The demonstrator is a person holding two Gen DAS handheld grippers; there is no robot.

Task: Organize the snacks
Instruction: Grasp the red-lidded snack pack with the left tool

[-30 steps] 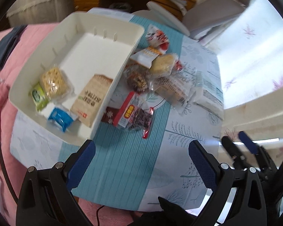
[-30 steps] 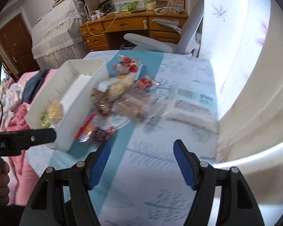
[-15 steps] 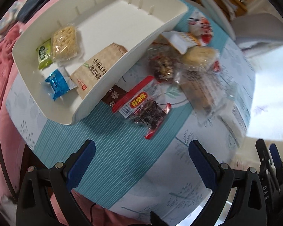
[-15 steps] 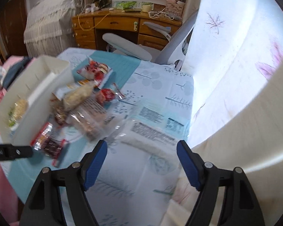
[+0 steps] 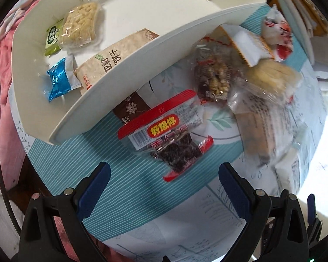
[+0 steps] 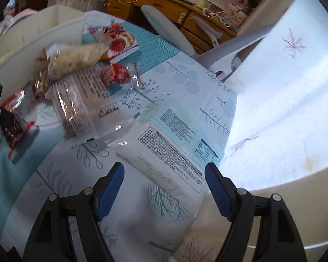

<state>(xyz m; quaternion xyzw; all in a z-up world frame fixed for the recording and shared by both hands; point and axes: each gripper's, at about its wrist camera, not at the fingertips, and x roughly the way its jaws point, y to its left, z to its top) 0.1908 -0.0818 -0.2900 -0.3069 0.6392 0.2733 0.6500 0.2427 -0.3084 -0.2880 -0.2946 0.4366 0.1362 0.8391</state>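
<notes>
Table (image 5: 124, 187) with teal-striped leaf-print cloth. White bin (image 5: 129, 69) at left holds 4 packets, incl. blue wrapper (image 5: 59, 81). Left gripper (image 5: 163, 174) jaws wide apart, empty, over red-edged date packet (image 5: 166, 135) just right of bin. Right gripper (image 6: 164, 179) spread open, empty, above white printed pouch (image 6: 172, 150).

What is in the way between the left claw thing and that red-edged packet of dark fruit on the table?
Nothing visible. The left gripper has its jaws open just short of the red-edged packet, with only bare striped tablecloth between them. The white bin sits off to one side, with a brown snowflake packet at its wall.
</notes>
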